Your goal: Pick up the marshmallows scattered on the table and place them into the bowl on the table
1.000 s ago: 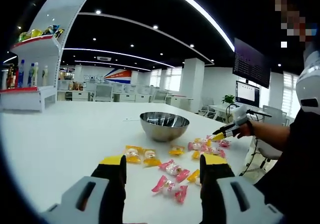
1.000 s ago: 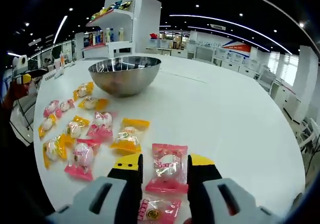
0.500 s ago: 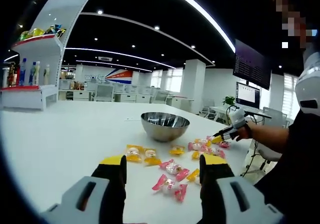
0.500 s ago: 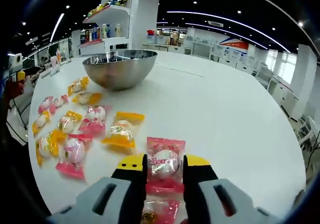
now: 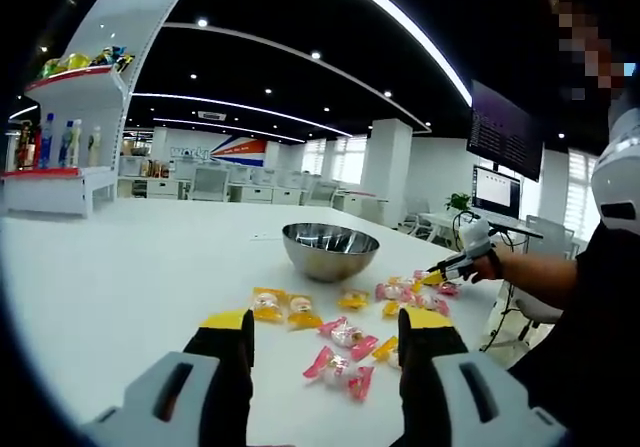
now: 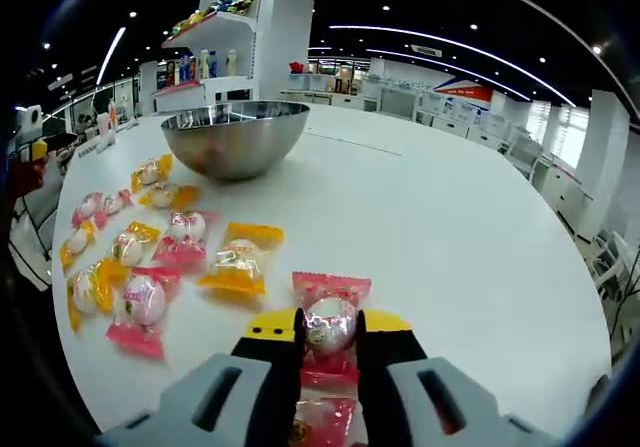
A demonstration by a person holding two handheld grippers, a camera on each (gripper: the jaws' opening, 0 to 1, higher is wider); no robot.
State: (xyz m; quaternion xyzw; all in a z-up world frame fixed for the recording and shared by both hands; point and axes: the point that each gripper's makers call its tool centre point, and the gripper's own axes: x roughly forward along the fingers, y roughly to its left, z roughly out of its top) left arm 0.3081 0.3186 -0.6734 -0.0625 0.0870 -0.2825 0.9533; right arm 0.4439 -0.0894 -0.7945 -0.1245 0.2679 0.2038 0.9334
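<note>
A steel bowl (image 6: 234, 139) stands on the white table (image 6: 450, 227), with several wrapped marshmallows in pink and yellow scattered in front of it. My right gripper (image 6: 329, 327) is shut on a pink-wrapped marshmallow (image 6: 330, 319) low over the table. A yellow marshmallow (image 6: 238, 265) lies just to its left. In the left gripper view the bowl (image 5: 328, 250) sits beyond the sweets. My left gripper (image 5: 328, 322) hangs open above the table, near a pink marshmallow (image 5: 348, 337). The right gripper (image 5: 440, 272), held by a hand, reaches into the sweets at the right.
A white shelf unit (image 6: 240, 37) with bottles and snacks stands behind the bowl, also at the far left as shelf (image 5: 80, 117). The person's dark sleeve (image 5: 590, 297) fills the right side. The table edge (image 6: 70, 297) runs close to the leftmost sweets.
My right gripper's jaws have closed in on the pink-wrapped marshmallow that lay between them. The left gripper has stayed open and nearly still.
</note>
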